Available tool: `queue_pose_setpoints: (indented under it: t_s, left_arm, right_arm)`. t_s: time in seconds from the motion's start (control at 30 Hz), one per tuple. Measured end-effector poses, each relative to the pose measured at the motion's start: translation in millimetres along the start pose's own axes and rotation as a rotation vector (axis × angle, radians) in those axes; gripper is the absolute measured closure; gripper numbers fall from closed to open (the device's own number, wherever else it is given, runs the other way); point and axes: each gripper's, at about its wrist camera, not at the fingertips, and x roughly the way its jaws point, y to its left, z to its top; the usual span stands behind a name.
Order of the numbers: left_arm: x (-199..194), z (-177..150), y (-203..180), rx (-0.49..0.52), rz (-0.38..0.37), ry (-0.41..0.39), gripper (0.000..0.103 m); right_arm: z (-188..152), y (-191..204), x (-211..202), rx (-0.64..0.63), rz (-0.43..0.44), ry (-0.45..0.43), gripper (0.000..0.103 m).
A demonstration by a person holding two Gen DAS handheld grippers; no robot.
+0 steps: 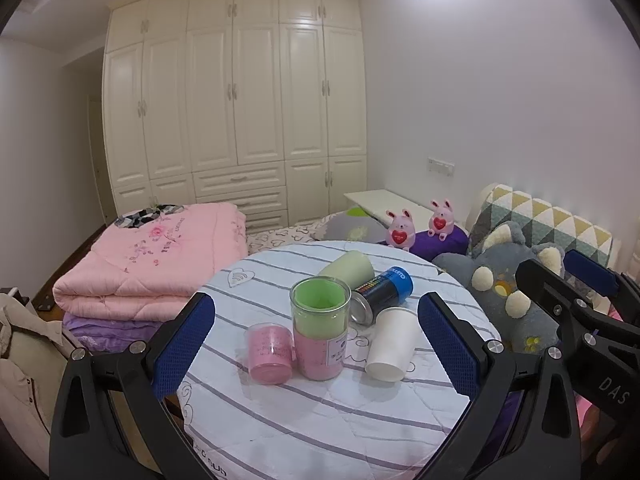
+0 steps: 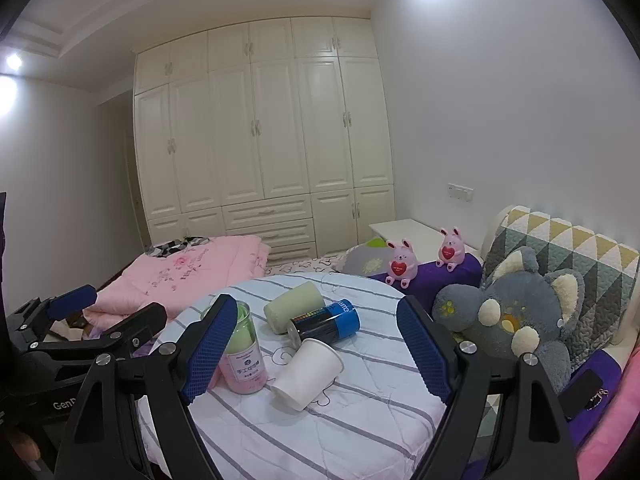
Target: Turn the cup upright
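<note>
Left wrist view: the task looks barely begun. The white cup [image 1: 390, 344] is tipped over on the striped table [image 1: 320, 420], its closed base toward the camera and its mouth pointing away toward the dark can [image 1: 382, 294], which it seems to touch or nearly touch. Nothing holds it. The left gripper [image 1: 316, 350] has its jaws wide apart and empty, hovering short of the objects. The cup sits in the right part of the gap between the jaws, nearer the right finger, beyond the tips. To its left stand a tall green jar [image 1: 319, 336] and a small pink jar [image 1: 269, 354]; a pale green cup [image 1: 348, 268] lies on its side behind.

Right wrist view: the cup [image 2: 308, 374] is again on its side, tilted, base toward the lower left and its rim toward the can [image 2: 326, 322]. The right gripper [image 2: 318, 350] is also spread open and holds nothing. The cup lies about midway between its fingers, slightly left of centre and ahead of the tips, not touching either. The left gripper [image 2: 108, 308] shows at the left edge, well apart from the cup. Everything is left to do: close on the cup, turn it, and set it down mouth up.
</note>
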Motion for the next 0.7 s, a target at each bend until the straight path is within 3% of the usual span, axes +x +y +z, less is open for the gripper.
queue_pose_setpoints:
  t_s: [0.7]
  left_arm:
    - [5.8,-0.6,1.8,0.006,0.029,0.009,0.0]
  right_arm:
    - [2.1,2.1,4.8,-0.001,-0.003,0.016,0.02]
